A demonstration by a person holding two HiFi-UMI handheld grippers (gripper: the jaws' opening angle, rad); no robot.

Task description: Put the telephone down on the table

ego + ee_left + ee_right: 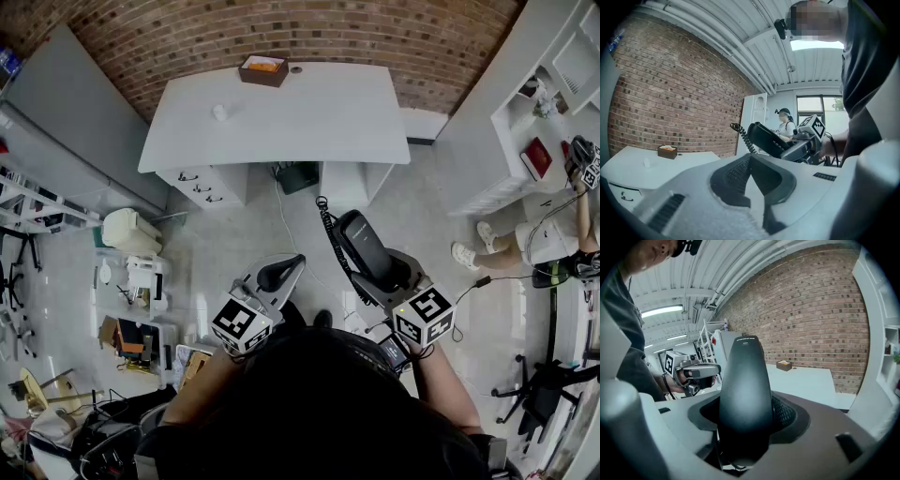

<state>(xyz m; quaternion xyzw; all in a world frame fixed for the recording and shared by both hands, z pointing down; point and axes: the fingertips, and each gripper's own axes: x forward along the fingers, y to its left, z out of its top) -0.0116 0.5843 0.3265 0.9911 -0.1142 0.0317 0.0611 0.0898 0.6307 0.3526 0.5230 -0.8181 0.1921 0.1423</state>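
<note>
A black telephone handset (361, 246) with a coiled cord (327, 225) is held upright over the floor, well short of the white table (309, 117). My right gripper (377, 270) is shut on the handset's lower half. In the right gripper view the handset (743, 380) stands up between the jaws and hides the middle of the scene. My left gripper (279, 274) hangs to the left of it, shut with nothing in it. From the left gripper view its jaws (750, 173) meet in a V, and the handset (764, 136) shows beyond them to the right.
A brown box (262, 69) and a small white cup (219, 112) stand near the table's far edge. Drawers (202, 183) and a dark bin (298, 176) sit under the table. White shelves (553, 94) and a seated person (525, 244) are at the right, clutter (131, 281) at the left.
</note>
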